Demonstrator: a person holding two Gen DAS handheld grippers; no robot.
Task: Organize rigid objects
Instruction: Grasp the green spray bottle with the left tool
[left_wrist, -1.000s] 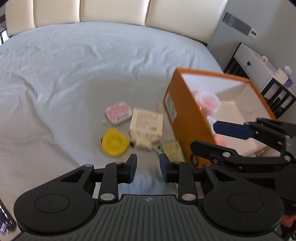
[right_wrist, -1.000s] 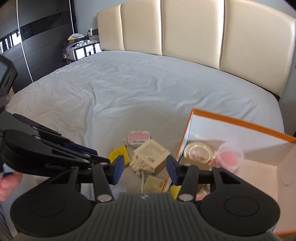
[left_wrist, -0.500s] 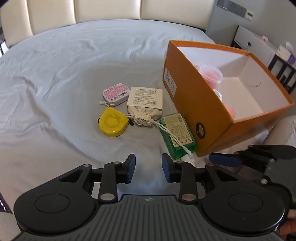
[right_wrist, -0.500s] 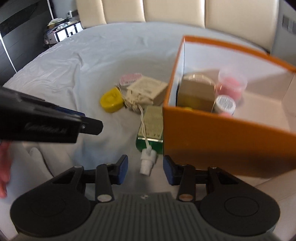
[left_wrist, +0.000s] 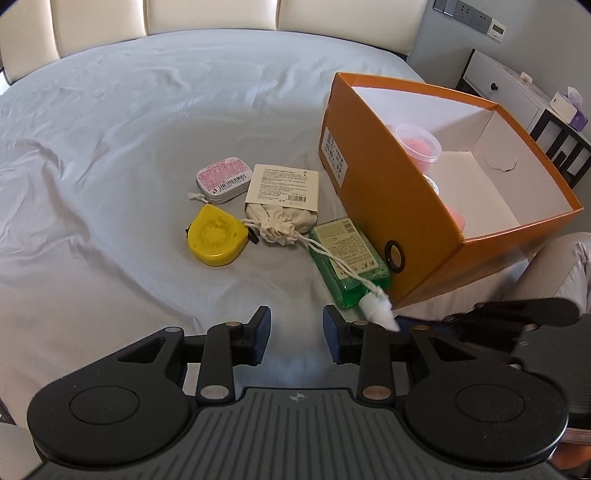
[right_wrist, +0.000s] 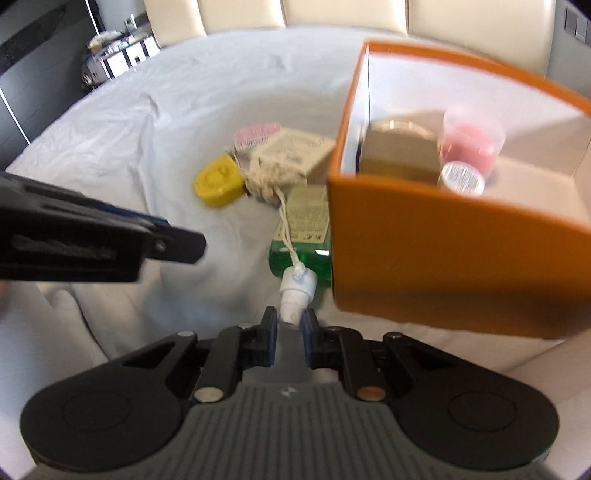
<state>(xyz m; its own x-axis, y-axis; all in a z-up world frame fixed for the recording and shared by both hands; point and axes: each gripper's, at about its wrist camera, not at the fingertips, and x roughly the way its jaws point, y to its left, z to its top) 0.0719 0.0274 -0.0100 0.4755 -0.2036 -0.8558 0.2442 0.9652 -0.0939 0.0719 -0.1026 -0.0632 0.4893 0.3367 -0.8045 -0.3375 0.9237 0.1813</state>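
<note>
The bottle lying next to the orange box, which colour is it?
The bottle is clear green with a white cap; the left wrist view shows it best.

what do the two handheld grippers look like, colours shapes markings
Both the left gripper and right gripper match: matte black linkage arms with silver pivot pins, two round black discs, and a grey ribbed body bearing a small round emblem. Their fingertips carry dark blue pads. No cables or sleeves show.
</note>
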